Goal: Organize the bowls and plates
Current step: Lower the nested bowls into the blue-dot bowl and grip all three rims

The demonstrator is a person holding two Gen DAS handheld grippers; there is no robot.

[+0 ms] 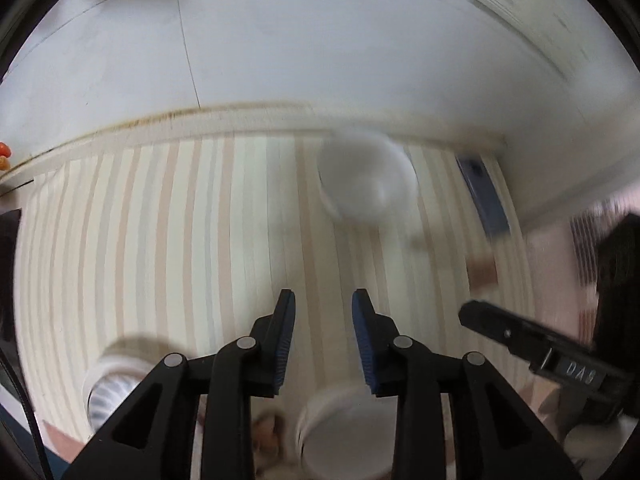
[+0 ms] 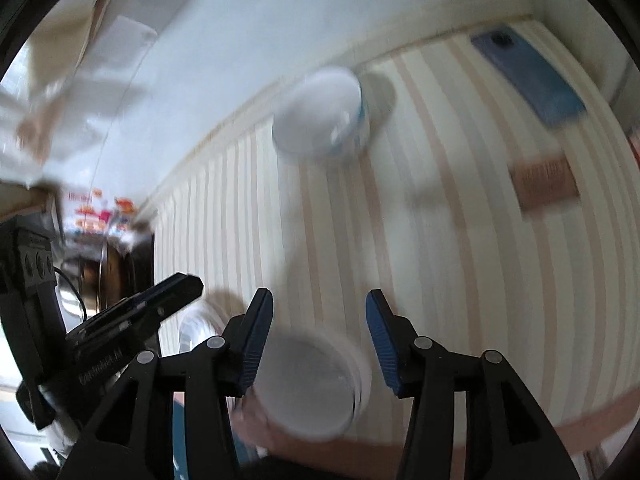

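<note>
Both pairs of tongs are hovering over a striped mat (image 1: 168, 240) spread on the desk, and both are standing apart with nothing between the pads: the left tongs (image 1: 323, 340) are sitting at a middling gap, the right tongs (image 2: 318, 344) a little wider. A white bowl (image 2: 320, 116) with a blue band on its side is resting near the far edge of the mat, close to the wall, well apart from either tool; in the left wrist view the same bowl (image 1: 366, 176) is showing ahead and slightly right of the tongs. A second white bowl (image 2: 308, 384) is lying directly below the right tongs at the near edge of the mat, and a ribbed white dish (image 1: 116, 376) is peeking out at the lower left of the left view, though blur is making it hard to say whether that is a bowl or a stack of plates. A blue phone (image 2: 528, 80) and a brown card (image 2: 544, 184) are lying off to the right. The step in hand is looking like an approach, with no dish gripped yet. The next move is likely calling for the right tongs to drop onto the near bowl's rim, one pad inside and one outside, before closing.
</note>
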